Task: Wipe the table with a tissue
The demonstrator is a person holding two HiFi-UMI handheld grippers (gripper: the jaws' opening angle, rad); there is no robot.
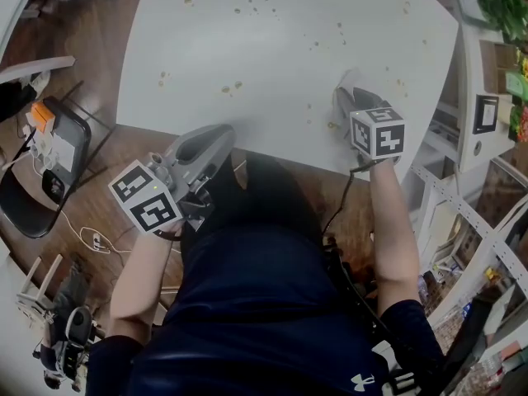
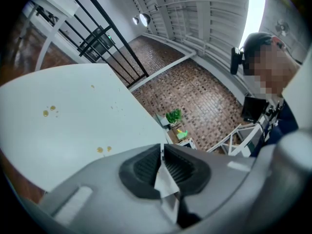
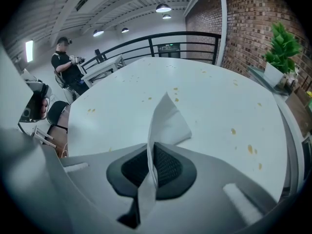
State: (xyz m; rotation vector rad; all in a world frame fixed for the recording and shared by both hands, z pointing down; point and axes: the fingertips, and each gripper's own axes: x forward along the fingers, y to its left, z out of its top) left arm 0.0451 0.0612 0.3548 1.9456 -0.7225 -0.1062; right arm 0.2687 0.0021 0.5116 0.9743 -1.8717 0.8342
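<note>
The white table (image 1: 272, 48) carries several small brown spots (image 1: 231, 87), some close to its near edge. My right gripper (image 1: 346, 99) points down at the table's near right part, shut on a white tissue (image 3: 168, 121). The tissue sticks out past the jaws of the right gripper (image 3: 152, 147) and fans onto the tabletop (image 3: 204, 96). My left gripper (image 1: 223, 134) hovers just off the table's near edge, roughly level. In its own view the left gripper (image 2: 162, 152) stands almost together, pinching a small white tissue scrap (image 2: 165, 179).
A black chair (image 1: 41, 172) and cables lie on the brown floor at the left. White shelving (image 1: 478, 114) stands close to the table's right side. A potted plant (image 3: 280, 48) sits beyond the table's far right, and a person (image 3: 66, 62) stands by the railing.
</note>
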